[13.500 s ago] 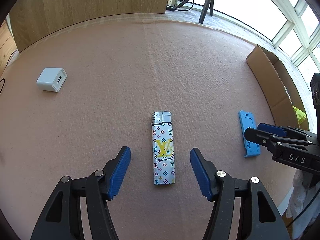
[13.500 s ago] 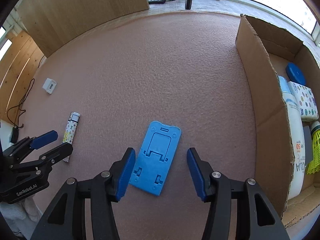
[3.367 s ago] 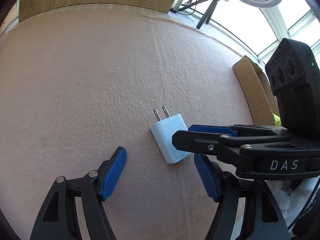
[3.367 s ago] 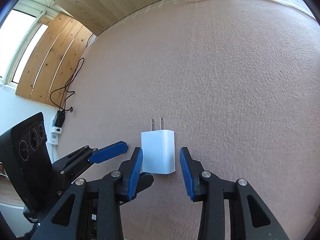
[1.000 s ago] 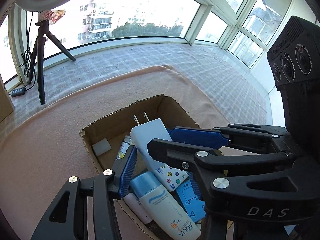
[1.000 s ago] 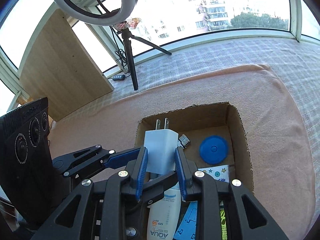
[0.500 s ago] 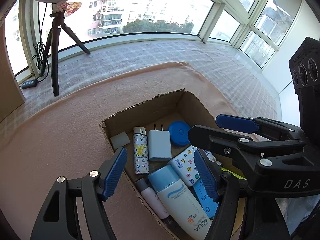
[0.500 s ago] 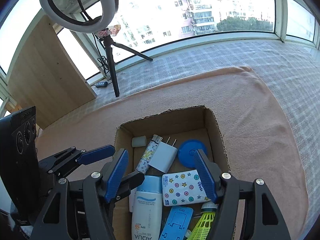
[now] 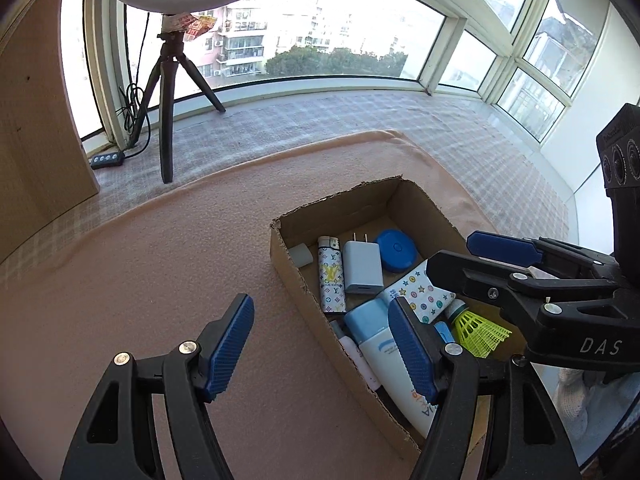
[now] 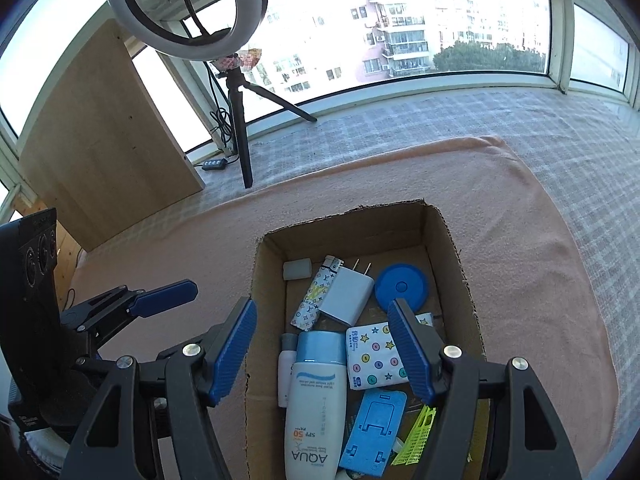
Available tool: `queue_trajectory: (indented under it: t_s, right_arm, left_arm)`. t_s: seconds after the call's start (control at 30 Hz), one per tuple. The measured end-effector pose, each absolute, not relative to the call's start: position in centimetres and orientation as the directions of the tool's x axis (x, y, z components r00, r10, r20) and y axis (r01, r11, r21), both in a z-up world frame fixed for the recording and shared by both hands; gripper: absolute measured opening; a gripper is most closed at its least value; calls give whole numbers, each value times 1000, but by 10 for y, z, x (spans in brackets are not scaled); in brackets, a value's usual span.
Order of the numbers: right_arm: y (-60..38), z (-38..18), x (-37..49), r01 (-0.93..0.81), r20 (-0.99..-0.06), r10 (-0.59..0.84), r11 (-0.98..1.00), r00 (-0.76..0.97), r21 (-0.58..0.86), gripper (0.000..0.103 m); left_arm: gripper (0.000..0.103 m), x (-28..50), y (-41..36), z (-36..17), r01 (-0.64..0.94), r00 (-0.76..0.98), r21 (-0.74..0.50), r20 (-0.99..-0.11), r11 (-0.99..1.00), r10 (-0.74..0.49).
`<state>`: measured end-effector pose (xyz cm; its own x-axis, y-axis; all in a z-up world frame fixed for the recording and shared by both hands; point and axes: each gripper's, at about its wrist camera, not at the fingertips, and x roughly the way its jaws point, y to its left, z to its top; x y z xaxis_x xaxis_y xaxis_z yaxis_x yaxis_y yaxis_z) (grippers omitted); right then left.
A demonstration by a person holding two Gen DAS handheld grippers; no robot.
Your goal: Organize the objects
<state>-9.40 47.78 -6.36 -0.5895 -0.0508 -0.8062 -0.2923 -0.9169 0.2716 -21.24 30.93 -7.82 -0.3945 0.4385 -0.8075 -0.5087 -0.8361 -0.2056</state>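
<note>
The white charger (image 10: 348, 292) lies flat in the cardboard box (image 10: 266, 276), between the patterned lighter (image 10: 316, 292) and a blue round disc (image 10: 402, 284). My right gripper (image 10: 322, 344) hangs open above the box's near half, with nothing between its pads. My left gripper (image 9: 322, 344) is also open and empty; it straddles the box's left wall (image 9: 288, 264). The left wrist view shows the charger (image 9: 362, 266) beside the lighter (image 9: 331, 276), with the right gripper (image 9: 500, 248) over the box at the right.
The box also holds a sunscreen bottle (image 10: 316, 400), a star-print tissue pack (image 10: 374, 354), a blue phone stand (image 10: 374, 428), a yellow shuttlecock (image 9: 478, 328) and a small pale block (image 10: 297, 269). It sits on a pink blanket (image 9: 160, 280). A ring-light tripod (image 10: 240, 128) and a wooden board (image 10: 104, 140) stand behind.
A second ago the right gripper held the charger over the box. Its jaws have since opened and the charger now lies inside. The left gripper also opened wider and shifted left.
</note>
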Motion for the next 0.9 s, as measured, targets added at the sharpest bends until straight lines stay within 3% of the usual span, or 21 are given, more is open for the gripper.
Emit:
queue_trajectory:
  t_s: [0.9]
  right_arm:
    - [311, -22, -53, -137, -778, -117, -958, -618, 253, 65]
  left_arm:
    - [86, -83, 109, -23, -273, -557, -142, -783, -952, 277]
